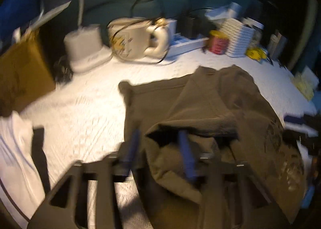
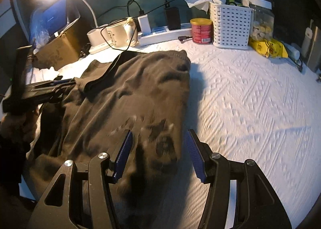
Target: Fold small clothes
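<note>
The left gripper is partly open, with a fold of the dark shirt draped over one blue finger; the blur hides whether it is pinched. The right gripper is wide open, its pads on either side of the shirt's near edge without squeezing it. The shirt lies crumpled on the white bedspread. Along the far edge stand a white basket, a red can, a power strip and a cardboard box.
</note>
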{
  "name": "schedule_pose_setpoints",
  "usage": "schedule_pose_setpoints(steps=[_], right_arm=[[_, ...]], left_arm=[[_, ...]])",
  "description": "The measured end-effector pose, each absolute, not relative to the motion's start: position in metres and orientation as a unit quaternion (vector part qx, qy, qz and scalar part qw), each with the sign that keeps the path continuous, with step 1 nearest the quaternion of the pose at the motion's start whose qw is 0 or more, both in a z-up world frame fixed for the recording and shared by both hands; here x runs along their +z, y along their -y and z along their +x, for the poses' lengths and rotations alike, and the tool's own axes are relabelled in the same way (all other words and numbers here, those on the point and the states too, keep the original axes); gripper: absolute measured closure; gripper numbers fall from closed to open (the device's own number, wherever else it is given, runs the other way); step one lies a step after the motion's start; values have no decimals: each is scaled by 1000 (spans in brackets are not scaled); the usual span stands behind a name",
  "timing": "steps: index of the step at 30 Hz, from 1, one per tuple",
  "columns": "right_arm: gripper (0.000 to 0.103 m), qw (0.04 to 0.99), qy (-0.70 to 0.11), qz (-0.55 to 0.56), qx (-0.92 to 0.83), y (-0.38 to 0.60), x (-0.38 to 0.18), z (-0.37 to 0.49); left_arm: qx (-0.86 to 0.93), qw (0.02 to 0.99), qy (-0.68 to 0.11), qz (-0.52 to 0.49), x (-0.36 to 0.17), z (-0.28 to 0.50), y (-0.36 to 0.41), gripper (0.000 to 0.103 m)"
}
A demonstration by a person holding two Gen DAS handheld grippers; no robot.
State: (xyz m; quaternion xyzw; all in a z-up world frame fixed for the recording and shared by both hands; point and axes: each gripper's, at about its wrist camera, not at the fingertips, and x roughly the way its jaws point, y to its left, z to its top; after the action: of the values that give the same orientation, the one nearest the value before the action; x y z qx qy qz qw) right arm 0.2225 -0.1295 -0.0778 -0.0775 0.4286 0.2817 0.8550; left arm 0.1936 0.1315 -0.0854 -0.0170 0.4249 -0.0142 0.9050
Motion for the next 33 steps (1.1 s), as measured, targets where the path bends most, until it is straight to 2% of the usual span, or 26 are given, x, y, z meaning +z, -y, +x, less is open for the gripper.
schedule_pose_setpoints(steps=[1, 6, 9, 12, 16, 17, 19, 21, 22, 24, 25, 33], right_arm=[[45, 856, -428, -79, 279, 128, -77, 225], [45, 858, -429, -81, 271, 124, -75, 240], [45, 857, -431, -81, 270, 122, -78, 247], [45, 856, -434, -81, 269, 122, -81, 254], [45, 855, -437, -89, 265, 121, -82, 265], [45, 855, -438, -90, 263, 120, -82, 269], [45, 855, -438, -91, 261, 119, -82, 276], [45, 856, -438, -91, 261, 117, -83, 284], [45, 856, -438, -90, 261, 116, -83, 287], [45, 854, -440, -89, 262, 113, -85, 293], [45, 854, -440, -89, 263, 112, -85, 295], [45, 851, -445, -90, 266, 107, -87, 304]], left_arm=[[-20, 908, -418, 2, -83, 192, -127, 40], [-78, 903, -419, 51, -73, 190, -105, 37], [-92, 896, -421, 105, -77, 197, -90, 28], [-80, 885, -433, 151, -90, 213, -82, 28], [-78, 892, -429, 120, -93, 237, -99, 30], [-75, 896, -424, 109, -90, 241, -105, 38], [-66, 899, -423, 91, -89, 249, -117, 48], [-53, 905, -417, 69, -89, 256, -131, 64], [-44, 906, -417, 57, -90, 260, -138, 78], [-21, 906, -422, 31, -96, 270, -154, 88], [-10, 907, -422, 19, -98, 271, -161, 97], [5, 898, -437, -44, -108, 275, -186, 97]])
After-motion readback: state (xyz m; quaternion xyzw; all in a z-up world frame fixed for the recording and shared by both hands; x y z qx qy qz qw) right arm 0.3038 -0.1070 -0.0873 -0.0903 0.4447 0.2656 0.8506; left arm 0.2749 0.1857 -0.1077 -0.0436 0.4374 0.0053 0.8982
